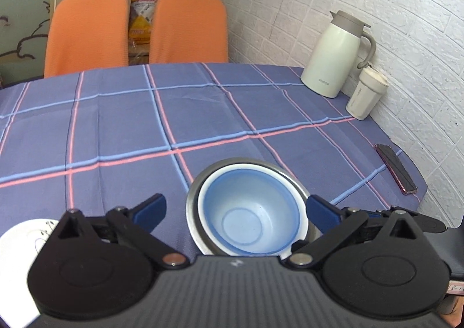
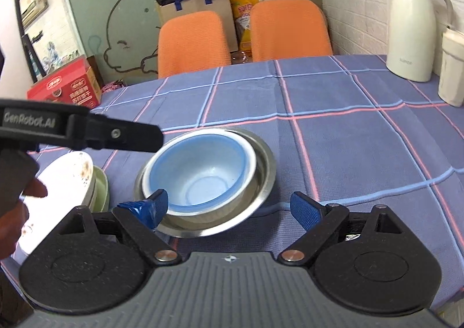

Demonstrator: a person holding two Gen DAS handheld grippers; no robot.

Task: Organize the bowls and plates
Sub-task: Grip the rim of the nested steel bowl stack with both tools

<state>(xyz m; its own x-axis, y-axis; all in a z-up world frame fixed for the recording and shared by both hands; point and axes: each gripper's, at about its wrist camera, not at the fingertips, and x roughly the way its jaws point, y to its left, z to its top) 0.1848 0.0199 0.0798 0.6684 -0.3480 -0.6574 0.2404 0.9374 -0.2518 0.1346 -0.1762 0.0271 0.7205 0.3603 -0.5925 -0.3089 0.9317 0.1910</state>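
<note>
Broadly, we see a table under a blue checked tablecloth (image 1: 121,124), with two orange chairs (image 1: 87,34) at its far edge. By the brick wall stand a cream thermos jug (image 1: 333,58) and a small lidded cup (image 1: 366,94); a phone (image 1: 395,168) lies flat near the cloth's edge. Close to us a steel bowl (image 2: 261,180) sits upright, mouth up, with a blue bowl (image 2: 200,171) nested inside it. Just left of them rests a stack of white plates (image 2: 63,183) on a green dish (image 2: 101,188). Our left gripper (image 1: 235,209) hangs above the nested bowls with jaws spread wide and empty. Our right gripper (image 2: 229,206) is likewise parted, gripping nothing, one fingertip (image 2: 156,206) overlapping the steel rim.
</note>
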